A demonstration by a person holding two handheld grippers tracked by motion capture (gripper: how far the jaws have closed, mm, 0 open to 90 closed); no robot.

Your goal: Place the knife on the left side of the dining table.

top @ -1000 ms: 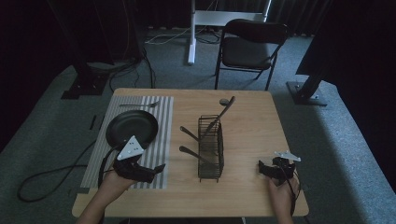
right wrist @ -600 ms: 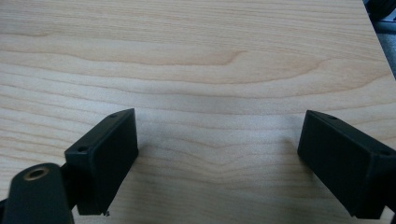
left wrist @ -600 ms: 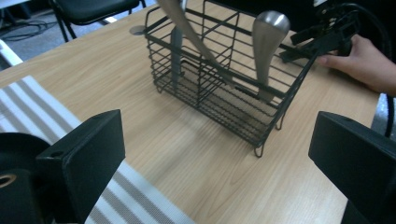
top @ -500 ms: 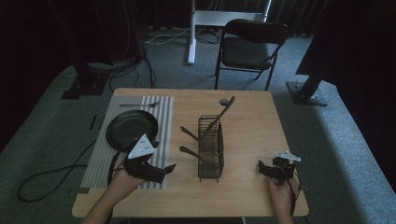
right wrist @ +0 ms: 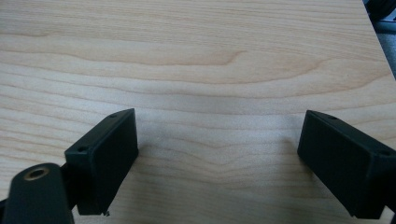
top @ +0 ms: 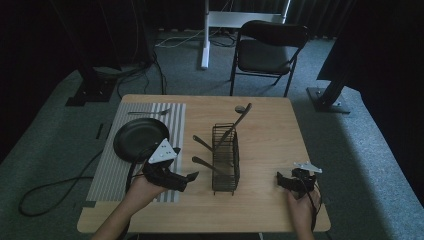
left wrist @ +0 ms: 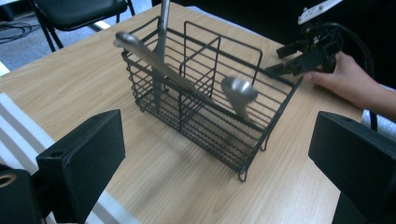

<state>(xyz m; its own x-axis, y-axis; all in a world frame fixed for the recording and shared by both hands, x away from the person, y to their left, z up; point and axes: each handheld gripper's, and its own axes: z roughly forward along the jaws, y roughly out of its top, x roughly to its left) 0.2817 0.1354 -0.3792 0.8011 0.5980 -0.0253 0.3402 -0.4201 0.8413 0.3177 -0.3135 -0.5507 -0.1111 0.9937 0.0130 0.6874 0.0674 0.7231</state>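
Two grippers on a wooden table (top: 270,125), one in each hand. Left gripper (top: 190,176) held just off the near-left side of a black wire basket (top: 225,157), over the edge of a striped mat (top: 107,170), jaws spread wide with nothing between them and aimed at the basket. Seen from the left gripper view (left wrist: 215,177): basket (left wrist: 205,116) standing upright on the wood, split into compartments, with metal utensils leaning inside. Among them a long spoon (left wrist: 163,65) slanting across the near wall, a second one with its rounded end (left wrist: 239,91) poking out toward the right, and a third handle (left wrist: 162,28) rising at the back. Right gripper (top: 281,179) low near the table's near-right corner, well apart from the basket, jaws likewise spread wide over bare wood (right wrist: 196,70), gripping nothing. Black plate (top: 137,137) on the mat behind the left hand (top: 137,192). Folding chair (top: 267,50) beyond the far edge.
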